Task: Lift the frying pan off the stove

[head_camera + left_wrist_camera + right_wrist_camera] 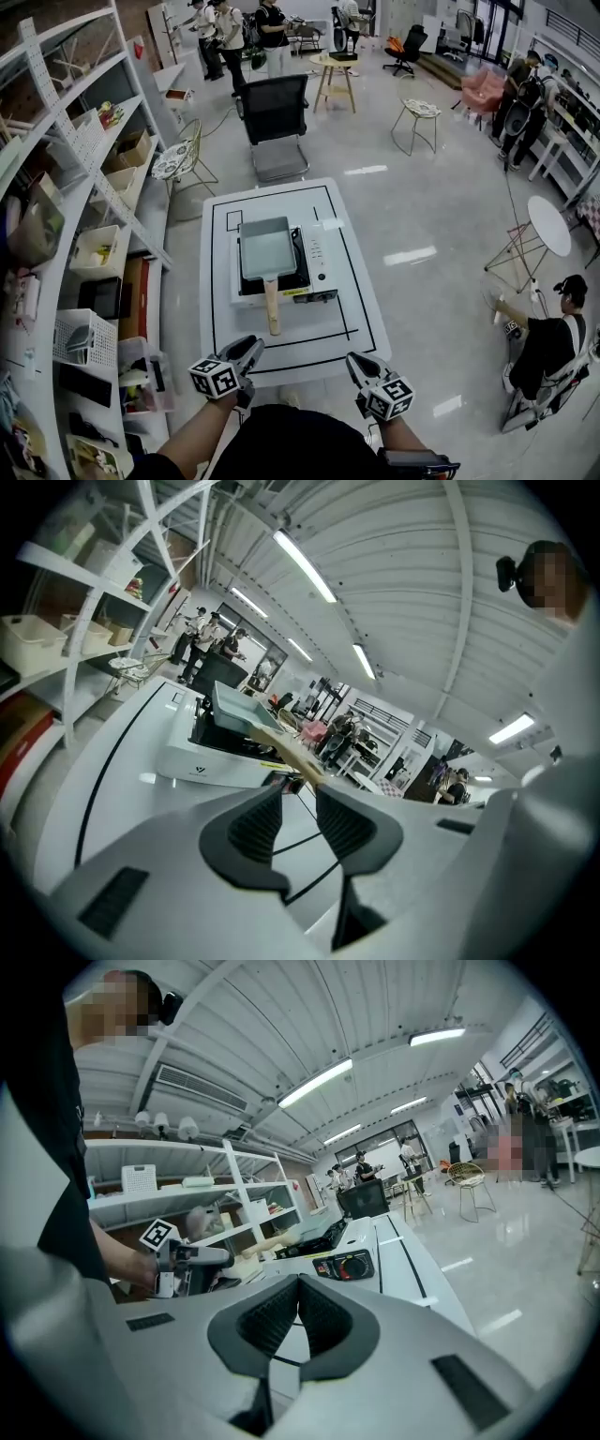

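Frying pan (266,246) on stove (323,264), handle tip (287,753) behind parted left tool (298,794), right tool (298,1282) clenched empty

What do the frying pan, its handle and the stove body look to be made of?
Frying pan: likely coated metal, with a matte grey-green finish and thin upright walls.
Handle: apparently bare wood, pale tan.
Stove: probably painted sheet metal or plastic, with a smooth white casing and a black top.

White table (364,323) with black outline, black office chair (275,111) beyond it, storage shelves (89,173) along the left
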The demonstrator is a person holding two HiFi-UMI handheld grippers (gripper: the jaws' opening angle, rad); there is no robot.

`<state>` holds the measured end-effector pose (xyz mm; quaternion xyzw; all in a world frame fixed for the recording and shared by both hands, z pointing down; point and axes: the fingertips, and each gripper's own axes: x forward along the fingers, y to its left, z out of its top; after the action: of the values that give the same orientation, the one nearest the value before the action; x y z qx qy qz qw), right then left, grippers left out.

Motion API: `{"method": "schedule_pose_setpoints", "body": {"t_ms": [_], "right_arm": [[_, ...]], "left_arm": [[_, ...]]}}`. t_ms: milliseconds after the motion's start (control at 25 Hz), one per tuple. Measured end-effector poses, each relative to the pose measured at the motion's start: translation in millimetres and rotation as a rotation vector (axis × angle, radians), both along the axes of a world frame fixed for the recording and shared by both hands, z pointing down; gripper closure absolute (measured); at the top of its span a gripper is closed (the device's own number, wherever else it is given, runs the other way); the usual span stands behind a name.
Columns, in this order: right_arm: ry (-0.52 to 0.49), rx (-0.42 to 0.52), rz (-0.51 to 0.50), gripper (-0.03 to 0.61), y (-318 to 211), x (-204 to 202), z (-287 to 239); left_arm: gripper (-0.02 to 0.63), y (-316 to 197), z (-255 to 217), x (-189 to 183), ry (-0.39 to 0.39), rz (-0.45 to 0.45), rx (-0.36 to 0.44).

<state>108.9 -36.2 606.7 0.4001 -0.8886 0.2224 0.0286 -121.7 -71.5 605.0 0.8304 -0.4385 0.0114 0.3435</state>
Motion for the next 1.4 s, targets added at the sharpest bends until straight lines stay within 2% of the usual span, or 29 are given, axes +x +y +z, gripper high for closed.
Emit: {"method": "schedule_pose_setpoints", "body": {"t_ms": [120, 240, 400, 600, 720, 880, 1080, 1400], "right_arm": [[0.012, 0.005, -0.004, 0.554, -14.0, -8.0, -3.7], [0.028, 0.009, 0.000, 0.554, -26.0, -13.8, -6.6], [0.042, -0.006, 0.040, 0.554, -42.5, -23.1, -20.3], [0.053, -0.012, 0.063, 0.553, -55.3, -33.3, -21.9], [0.066, -0.015, 0.075, 0.554, -58.9, -38.2, -21.2], [0.088, -0.015, 0.075, 0.554, -66.5, -43.8, -23.6], [0.086, -0.036, 0.054, 0.554, -72.7, -46.1, -20.8], [0.064, -0.052, -0.007, 0.554, -89.8, -49.3, -17.0]], "left_arm": [[0.444, -17.4, 0.6, -5.6, 0.083, -0.013, -0.032], [0.391, -31.2, -2.9, -4.0, 0.168, 0.015, -0.054], [0.363, -47.2, -7.1, -0.8, 0.263, 0.055, -0.096], [0.335, -61.8, -0.2, 4.5, 0.330, 0.116, -0.168], [0.306, -69.1, -4.3, 7.1, 0.390, 0.131, -0.186], [0.290, -81.1, -8.4, 11.5, 0.446, 0.150, -0.221], [0.282, -94.9, -9.2, 19.0, 0.613, 0.126, -0.320], [0.282, -111.9, -6.3, 22.5, 0.680, 0.108, -0.363]]}}
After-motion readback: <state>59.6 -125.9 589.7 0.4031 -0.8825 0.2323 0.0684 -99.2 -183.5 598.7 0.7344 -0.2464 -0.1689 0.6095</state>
